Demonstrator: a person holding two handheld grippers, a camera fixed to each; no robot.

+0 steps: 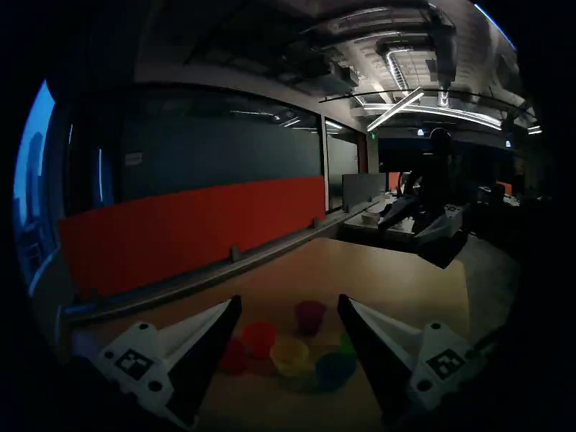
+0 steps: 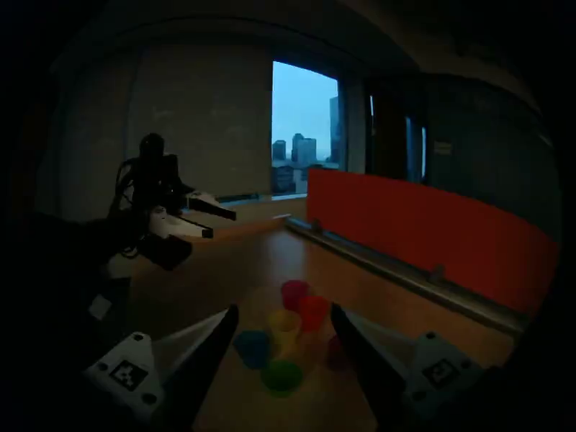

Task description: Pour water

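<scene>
A cluster of several small coloured cups stands on the wooden table [image 1: 403, 281]: a yellow cup [image 1: 289, 354], a red cup [image 1: 259, 338], a magenta cup [image 1: 310, 315] and a blue cup [image 1: 335, 369] among them. My left gripper [image 1: 288, 299] hovers open just short of the cluster, nothing between its fingers. From the opposite side, my right gripper [image 2: 283, 308] is open too, facing the yellow cup [image 2: 284, 324], red cup [image 2: 313, 311], blue cup [image 2: 253, 348] and green cup [image 2: 281, 376]. The dim light hides what the cups hold.
A red partition [image 1: 194, 227] with a metal rail runs along one long edge of the table. Each gripper appears far off across the table in the other's view: the right gripper [image 1: 407, 222], the left gripper [image 2: 222, 225]. A window [image 2: 306, 147] lies beyond.
</scene>
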